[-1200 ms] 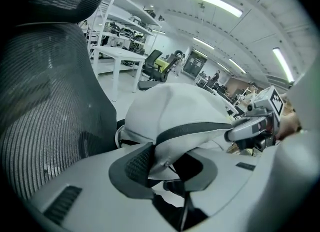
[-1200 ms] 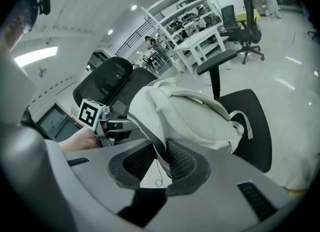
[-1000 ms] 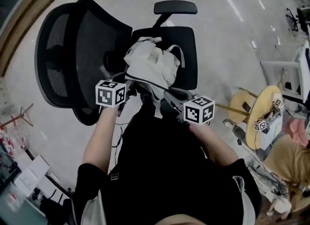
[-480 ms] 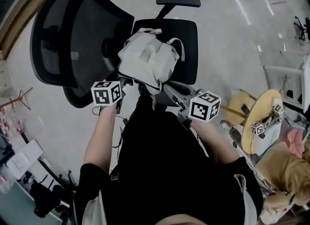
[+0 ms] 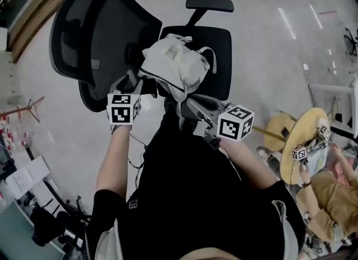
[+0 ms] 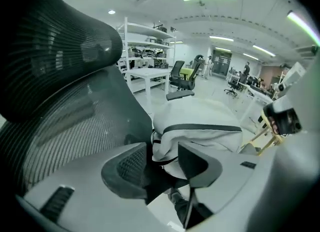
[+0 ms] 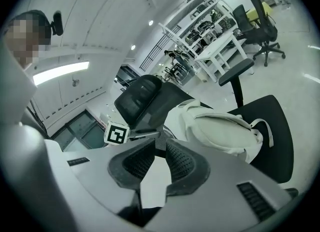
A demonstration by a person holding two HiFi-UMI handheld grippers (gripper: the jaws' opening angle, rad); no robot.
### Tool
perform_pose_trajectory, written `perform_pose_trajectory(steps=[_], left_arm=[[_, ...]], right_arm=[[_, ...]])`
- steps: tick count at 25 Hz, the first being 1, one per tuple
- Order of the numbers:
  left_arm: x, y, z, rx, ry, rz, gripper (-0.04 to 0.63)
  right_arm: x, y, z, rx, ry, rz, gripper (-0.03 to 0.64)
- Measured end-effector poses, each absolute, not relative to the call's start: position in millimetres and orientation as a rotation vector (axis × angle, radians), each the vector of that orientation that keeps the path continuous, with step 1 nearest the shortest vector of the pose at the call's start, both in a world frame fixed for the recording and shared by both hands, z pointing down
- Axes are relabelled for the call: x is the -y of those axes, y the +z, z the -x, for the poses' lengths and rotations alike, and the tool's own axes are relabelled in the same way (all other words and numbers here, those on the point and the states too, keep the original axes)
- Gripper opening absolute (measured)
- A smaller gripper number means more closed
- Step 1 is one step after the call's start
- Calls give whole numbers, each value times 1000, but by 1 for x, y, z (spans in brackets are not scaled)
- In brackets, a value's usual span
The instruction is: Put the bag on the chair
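A pale, glossy floor [image 5: 268,52] spreads under everything. On it stands a black office chair [image 5: 95,35]. Its mesh backrest fills the far left of the head view, its seat [image 5: 219,43] lies right of that, and one armrest [image 5: 210,3] stands out at the far side. The person in a black top [image 5: 184,197] stands at the near edge of the chair, a gripper in each hand.

The bag [image 5: 176,66], pale and soft, lies on the seat with its left side against the foot of the backrest. In the right gripper view the bag [image 7: 220,133] rests on the dark seat with a looped handle at its right end.

The left gripper [image 5: 133,84] is at the bag's near left corner. Its jaws have just been opening and now stand wide apart [image 6: 162,148]. Nothing is between the pads, and the bag [image 6: 200,126] sits just beyond them.

The right gripper [image 5: 193,108] points at the bag's near edge from the right. Its jaws [image 7: 159,143] are drawn almost together. A pale strap [image 7: 152,186] sits between them, and in the head view the strap [image 5: 180,120] hangs from the bag's near edge.

Far to the right a round wooden table [image 5: 305,136] has another person [image 5: 335,192] beside it.
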State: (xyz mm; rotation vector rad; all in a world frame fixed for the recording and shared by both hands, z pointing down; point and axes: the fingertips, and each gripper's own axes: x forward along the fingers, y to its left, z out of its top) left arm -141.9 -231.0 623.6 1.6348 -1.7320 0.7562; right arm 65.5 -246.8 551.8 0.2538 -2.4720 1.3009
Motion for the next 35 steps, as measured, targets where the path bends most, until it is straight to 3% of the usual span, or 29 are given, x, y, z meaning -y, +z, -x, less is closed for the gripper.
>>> perform_pose_trajectory(steps=[12, 23, 30, 35], left_arm=[[218, 515, 49, 1602, 258, -1954, 213], [186, 413, -32, 1604, 23, -2176, 201], [161, 396, -35, 1593, -6, -2241, 136], [128, 379, -21, 1624, 21, -2334, 130]], right_arm=[[226, 500, -74, 2652, 1103, -218, 78], [217, 444, -115, 2852, 776, -266, 71], [213, 428, -135, 2886, 699, -372, 60], [183, 413, -126, 2900, 568, -372, 49]])
